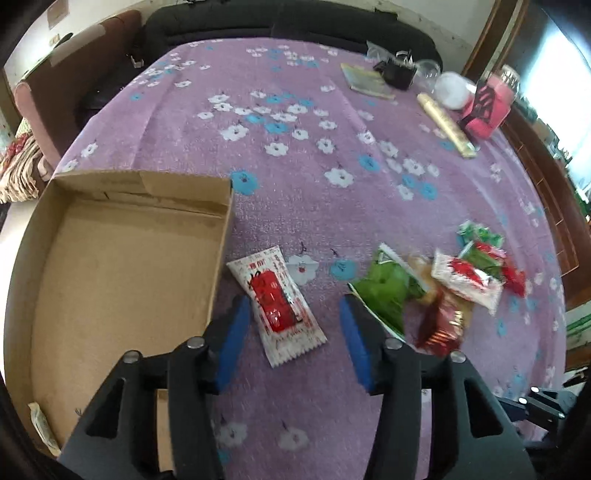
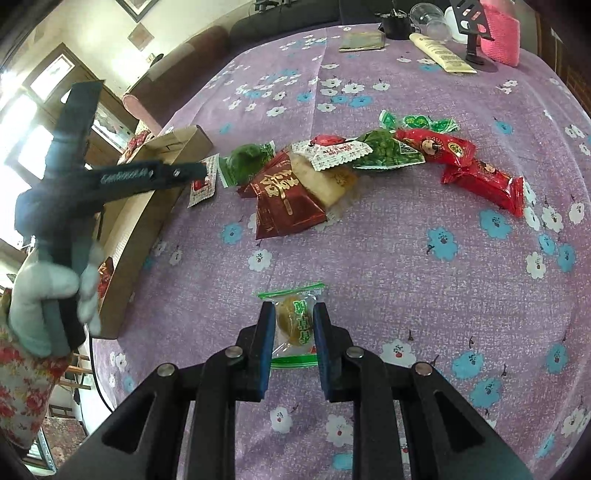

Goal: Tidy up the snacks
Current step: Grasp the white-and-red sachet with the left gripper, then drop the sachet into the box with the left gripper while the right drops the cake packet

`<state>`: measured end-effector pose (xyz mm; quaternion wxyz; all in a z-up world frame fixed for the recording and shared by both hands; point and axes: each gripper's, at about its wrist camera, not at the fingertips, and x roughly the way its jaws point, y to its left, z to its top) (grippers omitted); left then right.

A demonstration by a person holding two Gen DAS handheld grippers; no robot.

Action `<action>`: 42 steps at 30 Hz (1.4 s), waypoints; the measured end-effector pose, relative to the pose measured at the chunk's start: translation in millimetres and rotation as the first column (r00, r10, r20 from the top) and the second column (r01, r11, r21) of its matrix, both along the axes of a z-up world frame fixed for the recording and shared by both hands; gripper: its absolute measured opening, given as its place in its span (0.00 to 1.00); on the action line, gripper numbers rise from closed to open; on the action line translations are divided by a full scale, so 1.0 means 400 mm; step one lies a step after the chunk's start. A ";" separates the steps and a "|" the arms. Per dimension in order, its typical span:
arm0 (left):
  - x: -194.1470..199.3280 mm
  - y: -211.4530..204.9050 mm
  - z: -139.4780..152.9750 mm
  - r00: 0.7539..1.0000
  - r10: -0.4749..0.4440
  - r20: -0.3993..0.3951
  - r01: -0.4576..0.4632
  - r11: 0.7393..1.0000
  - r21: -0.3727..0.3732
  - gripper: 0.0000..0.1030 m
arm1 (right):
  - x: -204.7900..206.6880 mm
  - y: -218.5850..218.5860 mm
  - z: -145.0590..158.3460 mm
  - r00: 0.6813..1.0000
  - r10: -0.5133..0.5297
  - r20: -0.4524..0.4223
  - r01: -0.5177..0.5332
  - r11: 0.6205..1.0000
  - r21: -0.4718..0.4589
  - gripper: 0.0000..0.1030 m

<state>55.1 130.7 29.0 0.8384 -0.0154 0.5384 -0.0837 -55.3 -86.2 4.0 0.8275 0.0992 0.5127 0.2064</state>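
At the table's far edge: a cream tube (image 2: 441, 52), a pink knitted item (image 2: 500, 33), a black stand (image 2: 471, 22), and a flat booklet (image 2: 362, 40) on the floral tablecloth (image 2: 406, 258).

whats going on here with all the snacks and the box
A person with a handheld gripper in each hand is sorting snack packets off a purple flowered tablecloth. The right gripper is shut on a clear green-edged pastry packet. The left gripper has open jaws around a white and red sachet beside the cardboard box. The box looks nearly empty, and a pile of snacks still waits on the cloth.
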 end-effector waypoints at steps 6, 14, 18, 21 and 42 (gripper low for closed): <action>0.006 -0.062 -0.038 0.996 -0.092 -0.018 0.093 0.990 0.105 0.39 | -0.014 -0.002 0.010 0.999 0.024 0.025 -0.024 1.000 -0.010 0.26; -0.006 -0.022 0.009 0.997 -0.078 -0.009 0.078 0.997 -0.011 0.25 | -0.027 0.009 0.026 0.994 0.077 0.080 -0.069 0.993 -0.095 0.43; 0.001 -0.011 0.010 0.999 -0.049 0.005 0.049 0.999 -0.007 0.32 | -0.017 0.031 0.019 0.993 0.088 0.080 -0.080 0.992 -0.102 0.43; 0.018 -0.020 -0.008 0.999 -0.046 -0.009 0.047 0.999 0.015 0.46 | -0.012 0.048 0.010 0.993 0.084 0.078 -0.074 0.990 -0.124 0.43; -0.134 0.093 0.138 0.995 0.021 0.094 -0.013 0.996 -0.084 0.30 | -0.037 0.058 0.045 0.997 0.066 0.048 -0.062 0.994 -0.093 0.17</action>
